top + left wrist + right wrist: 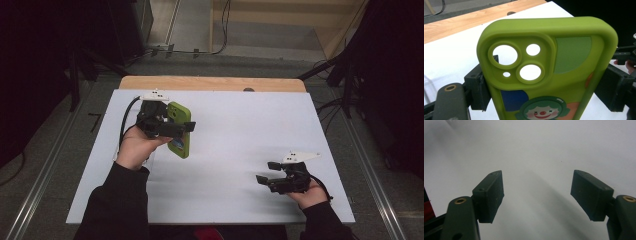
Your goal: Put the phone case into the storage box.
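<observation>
A lime-green phone case (180,129) with camera cut-outs and a clown picture is held above the white board at the left. My left gripper (172,129) is shut on the phone case (549,70), its two black jaws pressing the case's long sides in the left gripper view. The case's back faces that camera, and white board shows through the lens holes. My right gripper (266,172) rests low over the board at the front right, open, with nothing between its jaws (536,195).
The white board (235,135) covers a wooden table (210,83) whose far edge shows beyond it. Dark stands and cables (345,75) flank both sides. A metal rail (45,170) runs along the floor at the left.
</observation>
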